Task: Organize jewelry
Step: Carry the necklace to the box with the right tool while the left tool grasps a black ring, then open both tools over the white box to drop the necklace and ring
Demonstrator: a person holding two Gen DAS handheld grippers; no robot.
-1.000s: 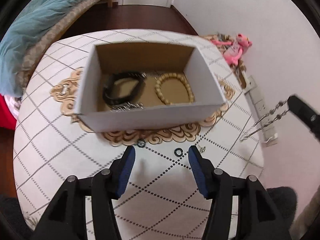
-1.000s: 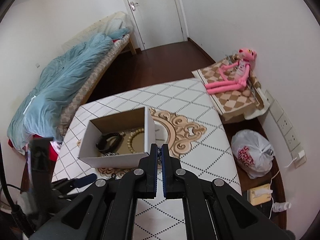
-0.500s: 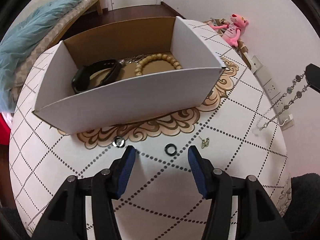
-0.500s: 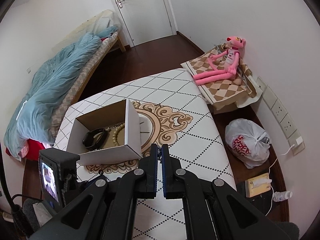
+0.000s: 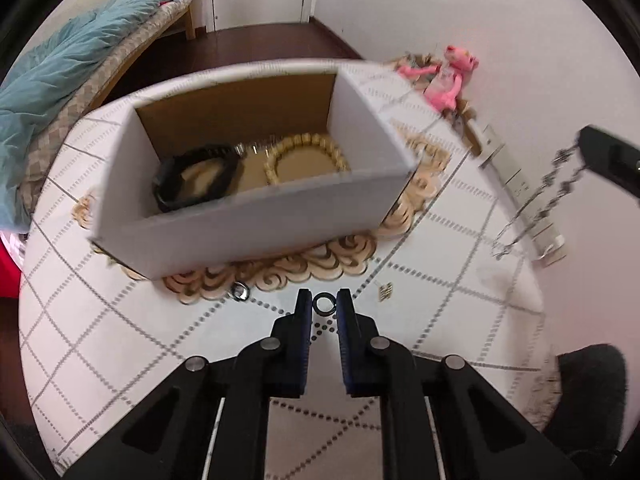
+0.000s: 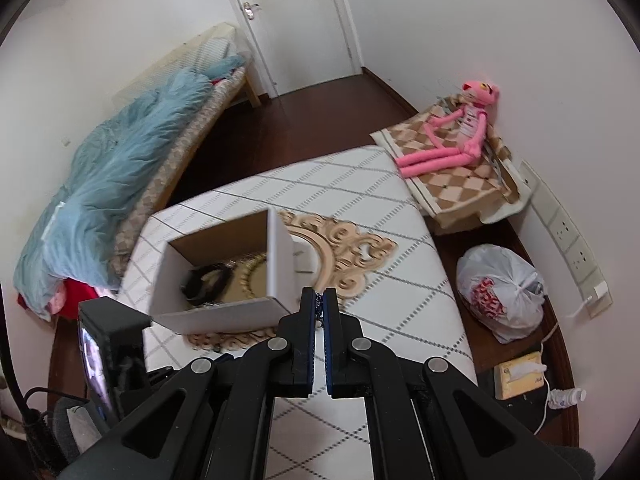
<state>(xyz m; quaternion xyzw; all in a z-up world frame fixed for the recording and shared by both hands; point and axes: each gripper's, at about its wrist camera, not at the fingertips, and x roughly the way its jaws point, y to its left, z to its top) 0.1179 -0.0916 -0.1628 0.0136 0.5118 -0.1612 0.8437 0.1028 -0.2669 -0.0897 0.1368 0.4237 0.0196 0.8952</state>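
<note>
Closing around a small dark ring (image 5: 324, 304) on the table (image 5: 120, 344), the left hand-held gripper (image 5: 324, 305) could flick it away; the right hand-held gripper (image 6: 319, 308) pinches a dangling chain (image 5: 536, 208) beside the box (image 5: 256, 224).

My right tool (image 6: 319, 305) over the patterned surface (image 6: 400, 280), its two fingers nearly together on a bit of chain.

A thin chain (image 6: 318, 302) shows in the narrow gap at my fingertips. Just left of the tips an open white box (image 6: 224, 276) sits on the surface, with a dark band (image 6: 206, 282) and a ring of pale beads (image 6: 250, 274) inside. The other tool's camera body (image 6: 110, 356) is at lower left. Beyond lie a bed with a blue quilt (image 6: 116, 184) and a white door (image 6: 296, 20). To the right, a pink plush toy (image 6: 460, 136) sits on a checkered cushion (image 6: 452, 184), with a tied plastic bag (image 6: 500, 292) on the floor.
</note>
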